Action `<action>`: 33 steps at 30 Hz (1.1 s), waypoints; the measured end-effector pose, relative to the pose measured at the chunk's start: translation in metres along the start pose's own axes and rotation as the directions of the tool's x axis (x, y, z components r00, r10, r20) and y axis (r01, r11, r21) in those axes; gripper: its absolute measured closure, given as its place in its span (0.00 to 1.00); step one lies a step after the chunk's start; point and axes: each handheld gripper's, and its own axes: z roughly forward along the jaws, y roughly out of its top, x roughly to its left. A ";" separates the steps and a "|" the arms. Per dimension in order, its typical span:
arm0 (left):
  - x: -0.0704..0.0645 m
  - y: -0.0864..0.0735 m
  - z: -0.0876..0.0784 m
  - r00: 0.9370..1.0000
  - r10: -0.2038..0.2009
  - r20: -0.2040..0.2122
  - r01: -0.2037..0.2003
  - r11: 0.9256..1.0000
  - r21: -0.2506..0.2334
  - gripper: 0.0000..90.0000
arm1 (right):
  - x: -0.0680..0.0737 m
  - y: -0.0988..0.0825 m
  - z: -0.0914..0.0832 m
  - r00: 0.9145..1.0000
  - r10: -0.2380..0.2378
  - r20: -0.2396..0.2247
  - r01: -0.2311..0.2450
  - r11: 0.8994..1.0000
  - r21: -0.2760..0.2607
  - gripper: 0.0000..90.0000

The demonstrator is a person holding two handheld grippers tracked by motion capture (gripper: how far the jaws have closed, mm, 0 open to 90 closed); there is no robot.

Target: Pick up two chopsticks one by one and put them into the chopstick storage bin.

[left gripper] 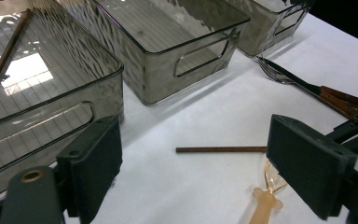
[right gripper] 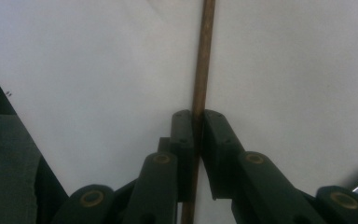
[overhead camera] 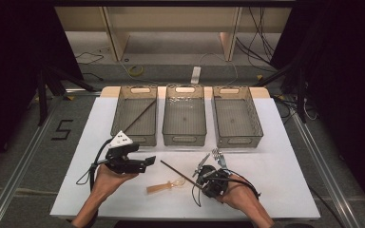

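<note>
The white counter (overhead camera: pixel 275 190) carries 3 clear grey bins in a row; the left bin (overhead camera: pixel 134 121) is my landmark, and it already holds 1 brown chopstick (overhead camera: pixel 140 117) lying diagonal. The middle bin (overhead camera: pixel 184 119) stands just beside it and the right bin (overhead camera: pixel 236 121) is further along.

Well in front of the left bin, toward the person, the left claw (overhead camera: pixel 148 162) hangs spread with nothing between its jaws. The right claw (right gripper: pixel 197 123) is pressed together on a second chopstick (right gripper: pixel 204 56), pinching it near 1 end while the rest lies on the counter. A fork (left gripper: pixel 284 74) and a translucent orange spoon (overhead camera: pixel 166 185) lie close by.

I judge the step is lifting this chopstick. Because the grip is far from the middle, the stick may swing; lift slowly, keep it level, and lower it along the length of the left bin beside the first chopstick.
</note>
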 end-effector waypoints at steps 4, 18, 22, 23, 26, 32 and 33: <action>-0.001 0.000 0.000 1.000 0.002 0.002 -0.002 1.000 0.000 0.19 | -0.001 0.000 0.000 1.000 -0.002 -0.003 0.002 1.000 0.001 0.94; -0.003 0.000 0.002 1.000 0.012 0.013 -0.012 1.000 0.003 0.20 | -0.007 0.000 -0.010 1.000 -0.003 0.031 0.004 0.999 -0.054 0.95; -0.004 0.001 0.002 1.000 0.022 0.022 -0.022 1.000 0.003 0.20 | -0.011 -0.001 -0.019 0.999 -0.004 0.050 0.008 0.997 -0.083 0.95; -0.005 0.002 0.002 0.999 0.025 0.024 -0.025 1.000 0.004 0.20 | -0.011 -0.001 -0.022 0.999 0.006 0.050 -0.001 0.996 -0.092 0.95; -0.009 0.003 0.003 0.998 0.046 0.043 -0.046 0.999 0.012 0.20 | -0.010 0.000 -0.027 0.999 -0.019 0.050 0.025 0.994 -0.110 0.95; -0.027 0.007 0.011 0.987 0.134 0.090 -0.139 0.989 0.048 0.20 | -0.002 0.003 -0.033 0.996 -0.074 0.044 0.079 0.989 -0.123 0.95; -0.030 0.007 0.013 0.983 0.152 0.099 -0.159 0.985 0.063 0.21 | -0.001 0.003 -0.035 0.995 -0.093 0.045 0.098 0.988 -0.121 0.95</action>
